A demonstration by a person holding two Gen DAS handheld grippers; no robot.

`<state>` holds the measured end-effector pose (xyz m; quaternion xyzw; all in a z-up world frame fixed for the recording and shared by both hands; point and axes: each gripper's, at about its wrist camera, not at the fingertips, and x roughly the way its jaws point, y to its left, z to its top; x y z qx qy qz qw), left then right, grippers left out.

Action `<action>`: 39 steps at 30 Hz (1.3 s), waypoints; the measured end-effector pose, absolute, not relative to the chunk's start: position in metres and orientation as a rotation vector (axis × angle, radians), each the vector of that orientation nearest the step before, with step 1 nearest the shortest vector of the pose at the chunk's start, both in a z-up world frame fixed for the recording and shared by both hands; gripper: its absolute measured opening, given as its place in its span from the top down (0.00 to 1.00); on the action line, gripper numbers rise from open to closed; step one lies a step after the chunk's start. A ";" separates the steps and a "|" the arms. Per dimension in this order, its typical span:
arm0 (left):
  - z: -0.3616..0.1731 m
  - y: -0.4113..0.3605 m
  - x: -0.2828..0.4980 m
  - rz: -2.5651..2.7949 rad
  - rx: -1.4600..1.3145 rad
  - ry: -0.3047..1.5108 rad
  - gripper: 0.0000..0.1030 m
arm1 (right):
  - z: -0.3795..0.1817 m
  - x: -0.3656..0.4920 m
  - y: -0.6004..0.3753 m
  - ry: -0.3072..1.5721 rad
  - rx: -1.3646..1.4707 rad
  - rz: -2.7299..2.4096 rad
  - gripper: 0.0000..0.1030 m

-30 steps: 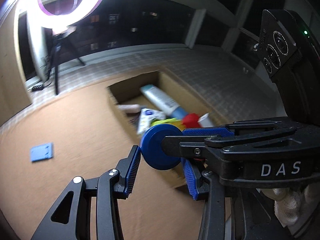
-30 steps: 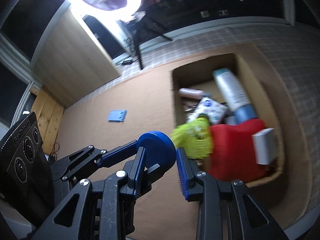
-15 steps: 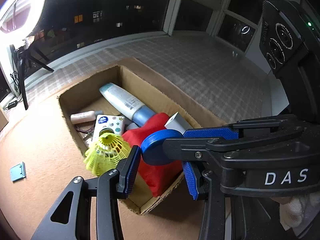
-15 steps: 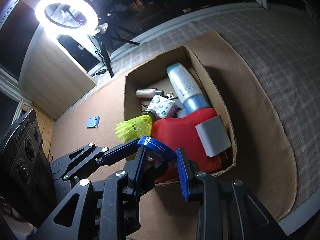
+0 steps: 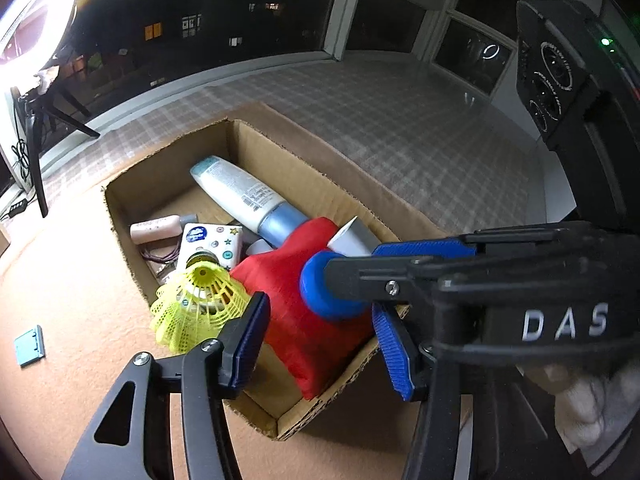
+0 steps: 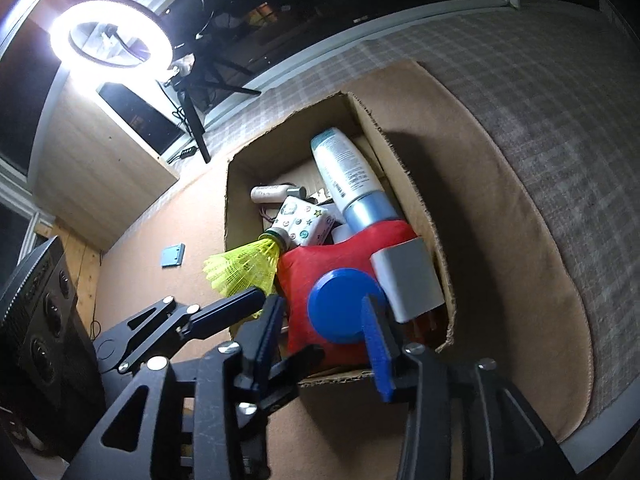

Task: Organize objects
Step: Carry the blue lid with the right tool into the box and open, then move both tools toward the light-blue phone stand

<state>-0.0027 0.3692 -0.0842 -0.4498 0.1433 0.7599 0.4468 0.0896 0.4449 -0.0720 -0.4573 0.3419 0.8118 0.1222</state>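
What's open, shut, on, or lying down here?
Brown cardboard box: open, things inside.
White-and-blue plastic bottle: lying down, capped.
Yellow plastic shuttlecock: tipped on its side over the box's edge.
White ring light: on.
Left gripper: jaws opening, round blue lid between them.
Right gripper: jaws opening around the same lid.

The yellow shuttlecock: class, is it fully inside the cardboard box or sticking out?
Sticking out: the shuttlecock has its cork end inside the cardboard box, its skirt over the wall.
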 end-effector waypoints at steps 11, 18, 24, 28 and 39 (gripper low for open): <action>-0.074 0.334 -0.014 1.938 -1.127 0.291 0.45 | -0.063 0.082 0.437 1.006 -1.313 2.397 0.58; -0.070 0.282 -0.041 2.023 -1.179 0.219 0.45 | -0.048 0.054 0.414 0.973 -1.336 2.474 0.58; -0.067 0.221 -0.071 2.122 -1.228 0.138 0.43 | -0.039 0.017 0.383 0.949 -1.379 2.538 0.54; -0.067 0.183 -0.088 2.180 -1.253 0.114 0.43 | -0.036 -0.009 0.360 0.935 -1.423 2.571 0.53; -0.072 0.099 -0.122 2.274 -1.315 0.080 0.43 | -0.045 -0.079 0.309 0.895 -1.520 2.619 0.52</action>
